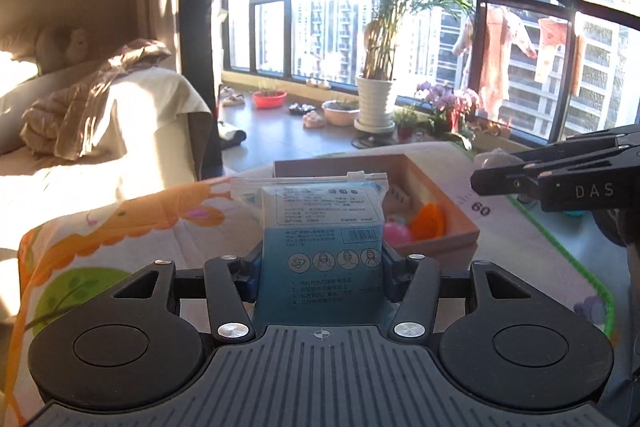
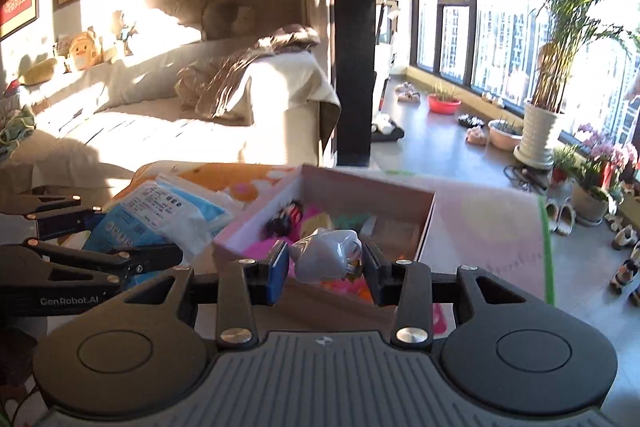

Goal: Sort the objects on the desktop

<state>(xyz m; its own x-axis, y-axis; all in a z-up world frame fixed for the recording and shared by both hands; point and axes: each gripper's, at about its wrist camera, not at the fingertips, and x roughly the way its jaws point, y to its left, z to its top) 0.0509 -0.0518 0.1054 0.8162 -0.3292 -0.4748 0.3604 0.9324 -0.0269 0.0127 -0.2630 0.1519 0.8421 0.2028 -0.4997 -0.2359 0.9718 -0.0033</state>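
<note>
My left gripper is shut on a blue and clear zip bag of face masks and holds it upright above the colourful table mat, short of the open cardboard box. The same bag and the left gripper show at the left of the right wrist view. My right gripper is shut on a small crumpled clear plastic bag, held over the near edge of the box, which holds several colourful toys. The right gripper also shows at the right of the left wrist view.
The table carries a cartoon mat and a pink mat. A sofa with a brown jacket stands behind at left. A black pillar, potted plants and shoes lie beyond by the windows.
</note>
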